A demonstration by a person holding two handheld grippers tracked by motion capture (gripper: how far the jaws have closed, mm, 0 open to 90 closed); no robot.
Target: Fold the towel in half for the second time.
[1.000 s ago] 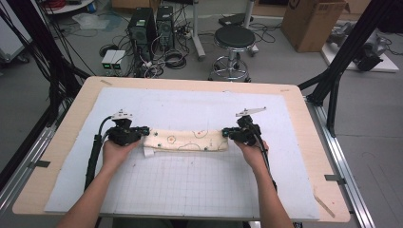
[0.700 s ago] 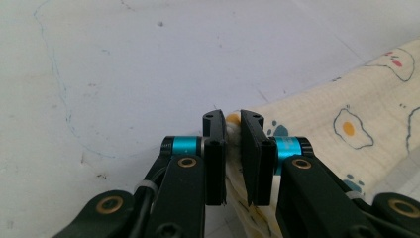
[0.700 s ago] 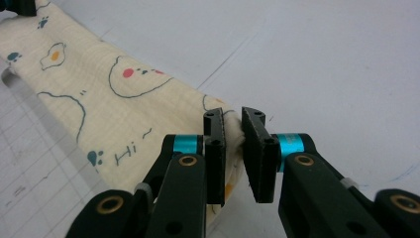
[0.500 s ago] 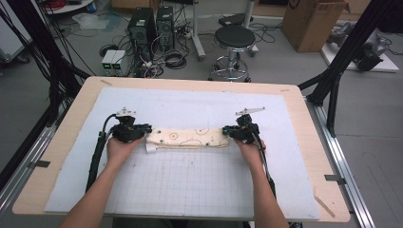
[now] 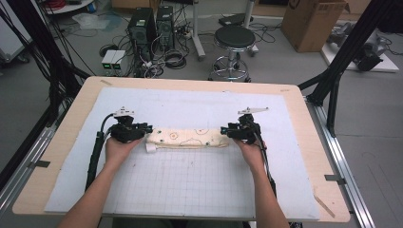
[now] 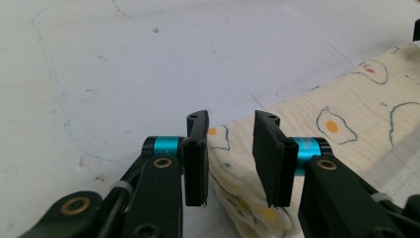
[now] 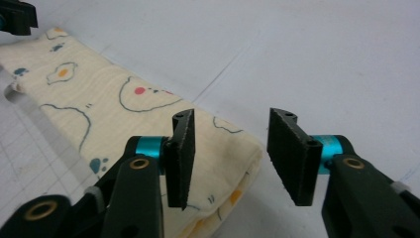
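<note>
A long folded cream cloth (image 5: 187, 137) printed with fried eggs lies flat across the middle of the white mat. My left gripper (image 5: 148, 129) is at its left end and my right gripper (image 5: 223, 129) at its right end. Both pairs of jaws have just been opening. In the left gripper view the left gripper (image 6: 231, 129) stands open, and the cloth (image 6: 346, 114) end lies between and under the jaws, not pinched. In the right gripper view the right gripper (image 7: 233, 121) is open too, with the folded cloth (image 7: 99, 109) corner below the gap.
The white gridded mat (image 5: 190, 185) covers most of the wooden table (image 5: 62, 142). A small white tag (image 5: 150, 148) sticks out at the cloth's left end. Beyond the far edge stand a stool (image 5: 234, 40), computer cases (image 5: 142, 23) and a cardboard box (image 5: 311, 21).
Both grippers' jaws have spread apart at the cloth's two ends. The hands and the cloth have stayed where they were.
</note>
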